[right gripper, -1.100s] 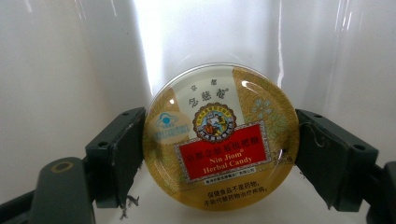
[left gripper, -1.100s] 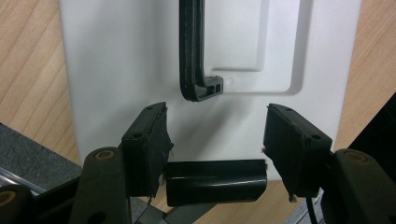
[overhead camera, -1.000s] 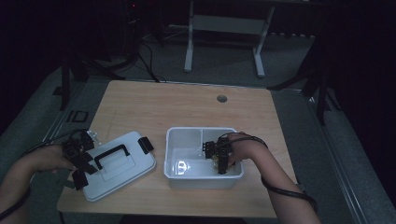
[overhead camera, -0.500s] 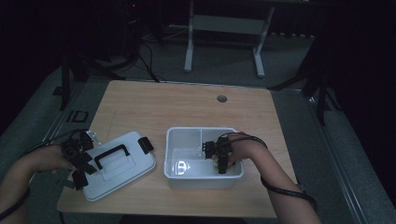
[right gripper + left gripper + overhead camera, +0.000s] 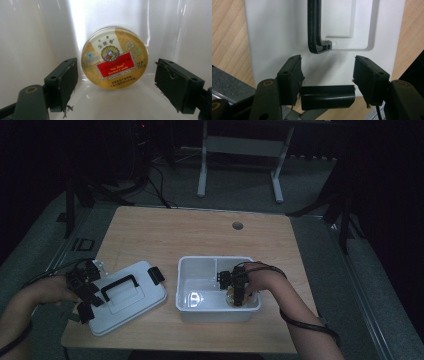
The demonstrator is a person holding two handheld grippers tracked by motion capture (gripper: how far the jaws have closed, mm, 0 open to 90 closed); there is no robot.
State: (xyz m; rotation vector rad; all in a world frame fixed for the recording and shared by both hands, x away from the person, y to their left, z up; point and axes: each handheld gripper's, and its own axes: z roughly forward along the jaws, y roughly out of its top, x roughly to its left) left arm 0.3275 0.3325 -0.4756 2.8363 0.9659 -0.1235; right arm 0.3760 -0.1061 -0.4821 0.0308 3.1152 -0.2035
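Held still as a second before: right gripper point(image 5: 117, 75) spread clear of tin point(image 5: 114, 57) in box point(image 5: 197, 265), left gripper point(image 5: 328, 67) pinching lid point(image 5: 274, 37) latch point(image 5: 327, 97); tin probably delivered.

gold tin point(image 5: 114, 58) (red label), white box point(image 5: 200, 265), white lid point(image 5: 145, 295)

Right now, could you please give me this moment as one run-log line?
left gripper: shut on lid latch | right gripper: open, astride candy tin | tin: inside white box

Dim rm: wooden table point(image 5: 165, 240), grey floor point(image 5: 320, 185) w/ cables point(image 5: 155, 185), metal stand point(image 5: 240, 145).
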